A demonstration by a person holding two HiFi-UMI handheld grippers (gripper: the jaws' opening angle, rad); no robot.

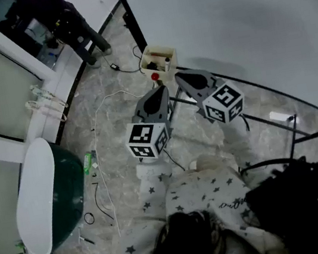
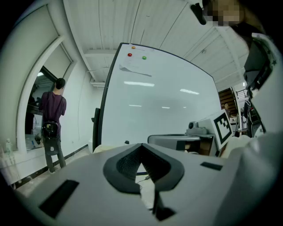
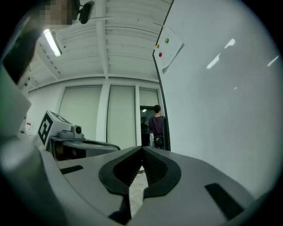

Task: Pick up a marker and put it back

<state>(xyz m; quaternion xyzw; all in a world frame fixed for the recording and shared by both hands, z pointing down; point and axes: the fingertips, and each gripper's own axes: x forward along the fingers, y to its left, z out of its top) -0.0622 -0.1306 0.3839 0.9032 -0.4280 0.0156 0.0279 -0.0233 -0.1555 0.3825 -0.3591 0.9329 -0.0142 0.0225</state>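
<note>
In the head view my left gripper (image 1: 162, 88) and right gripper (image 1: 177, 77) point side by side at a small cream box (image 1: 159, 60) on the floor at the foot of the whiteboard (image 1: 237, 20). Dark items lie in the box; I cannot make out a marker. A small red object (image 1: 155, 76) sits just in front of it. Both grippers are shut and empty. The left gripper view shows its jaws (image 2: 141, 146) meeting at the tip, facing the whiteboard (image 2: 159, 106). In the right gripper view the jaws (image 3: 142, 149) are closed too, with the whiteboard (image 3: 221, 88) at the right.
The whiteboard's black stand legs (image 1: 266, 120) run across the marble floor at the right. Cables (image 1: 101, 163) trail over the floor, next to a green-and-white seat (image 1: 53, 195). A person (image 1: 72, 23) stands by the window at the back. Red and green magnets (image 2: 136, 56) hold a sheet high on the board.
</note>
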